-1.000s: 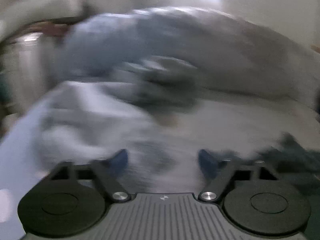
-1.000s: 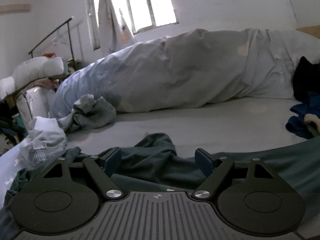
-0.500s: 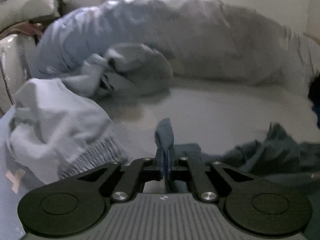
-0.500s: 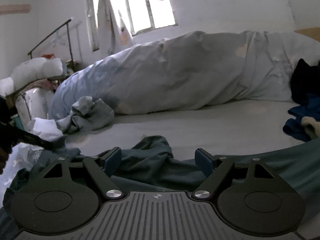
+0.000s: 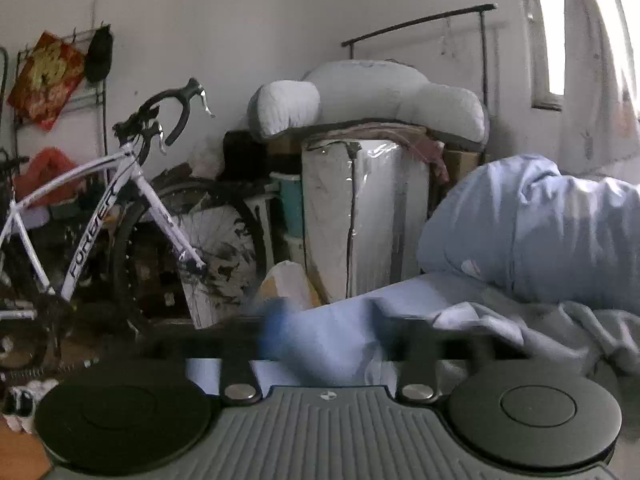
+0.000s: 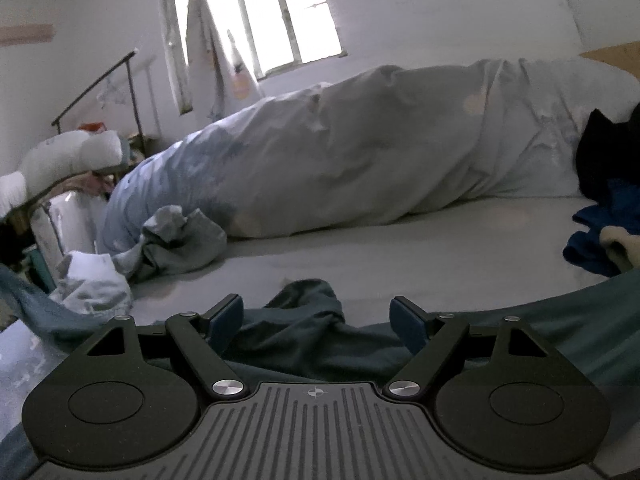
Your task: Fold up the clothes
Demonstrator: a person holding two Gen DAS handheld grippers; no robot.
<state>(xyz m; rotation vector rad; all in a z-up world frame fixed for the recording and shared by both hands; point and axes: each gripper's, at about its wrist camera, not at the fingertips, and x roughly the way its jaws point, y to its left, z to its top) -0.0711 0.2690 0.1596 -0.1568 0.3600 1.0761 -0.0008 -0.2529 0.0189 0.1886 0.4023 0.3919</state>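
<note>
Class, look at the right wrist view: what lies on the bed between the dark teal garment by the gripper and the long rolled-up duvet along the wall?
In the right wrist view, only bare grey sheet separates the dark teal garment from the duvet.

My right gripper is matt black plastic with shiny metal pins; the teal garment beneath is soft cloth.

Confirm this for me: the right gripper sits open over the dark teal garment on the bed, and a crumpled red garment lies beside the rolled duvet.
Not quite. In the right wrist view the crumpled garment beside the rolled duvet is grey, not red. The rest holds: the right gripper sits open over the dark teal garment on the bed.
</note>
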